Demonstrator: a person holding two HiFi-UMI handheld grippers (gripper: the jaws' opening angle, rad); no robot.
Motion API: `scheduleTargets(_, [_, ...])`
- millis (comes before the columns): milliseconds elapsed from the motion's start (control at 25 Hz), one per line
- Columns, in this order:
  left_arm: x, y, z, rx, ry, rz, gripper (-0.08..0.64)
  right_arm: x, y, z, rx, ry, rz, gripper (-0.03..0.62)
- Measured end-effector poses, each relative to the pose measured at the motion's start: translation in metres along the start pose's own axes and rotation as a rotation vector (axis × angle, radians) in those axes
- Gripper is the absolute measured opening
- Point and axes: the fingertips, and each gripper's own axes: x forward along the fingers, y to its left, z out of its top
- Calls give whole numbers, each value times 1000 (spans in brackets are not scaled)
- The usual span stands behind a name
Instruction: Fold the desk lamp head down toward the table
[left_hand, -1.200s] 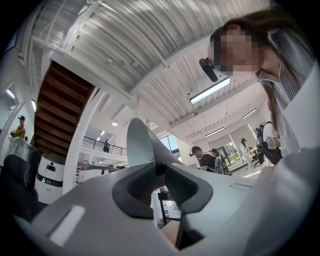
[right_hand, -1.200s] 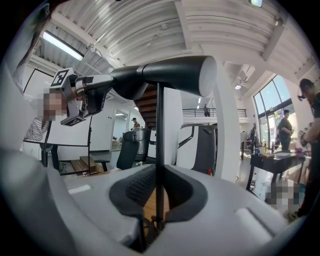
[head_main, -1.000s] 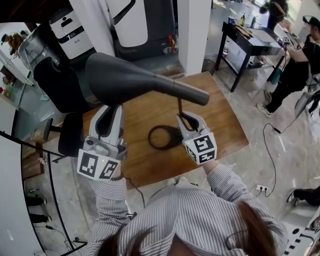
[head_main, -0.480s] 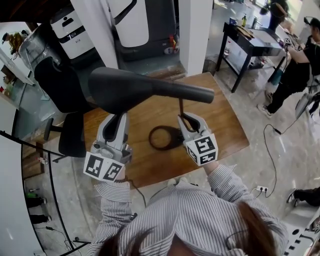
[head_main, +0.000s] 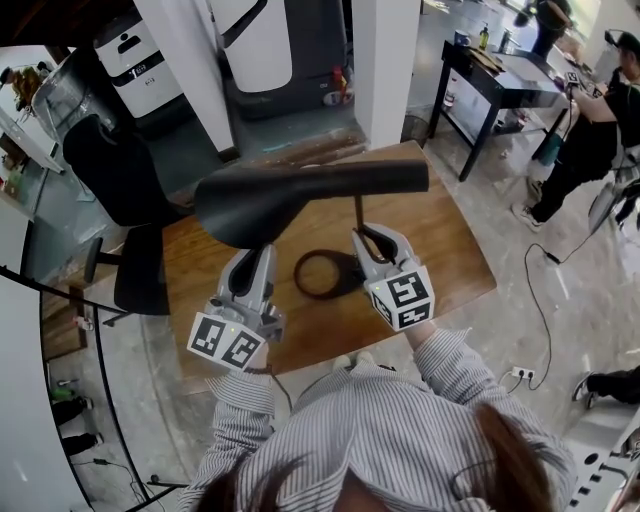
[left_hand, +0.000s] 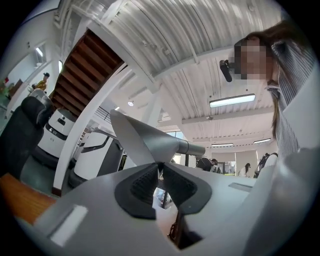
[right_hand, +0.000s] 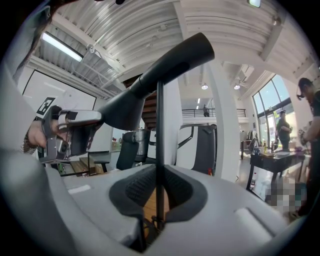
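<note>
The black desk lamp stands on the wooden table (head_main: 440, 250) on a ring base (head_main: 320, 275) with a thin upright stem (head_main: 360, 212). Its cone-shaped head (head_main: 290, 195) lies almost level above the base, wide end to the left. My left gripper (head_main: 256, 252) reaches up under the wide end. Its jaws have just been closing, and they pinch the shade's rim (left_hand: 145, 142) between the pads. My right gripper (head_main: 372, 245) is shut on the stem (right_hand: 160, 150), low down near the base. From the right gripper view the head (right_hand: 165, 70) slopes overhead, with the left gripper (right_hand: 75, 132) at its wide end.
A black office chair (head_main: 120, 170) stands off the table's left end. Behind the table are a white pillar (head_main: 385, 60) and white machines (head_main: 255, 40). A black desk (head_main: 500, 80) and a person (head_main: 590, 130) are at the far right. A cable (head_main: 545, 300) trails on the floor.
The lamp head has swung down from a raised tilt to nearly level. My left gripper has come down and rightward with the shade's rim. The right gripper and stem have stayed put.
</note>
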Motion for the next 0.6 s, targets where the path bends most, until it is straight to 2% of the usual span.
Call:
scheduleTargets(400, [5, -16, -50, -121, 85, -16, 32, 0, -1, 1, 5, 0, -10, 43])
scheduleTargets(600, [10, -29, -75, -173, 121, -52, 29, -1, 0, 1, 9, 1, -10, 43])
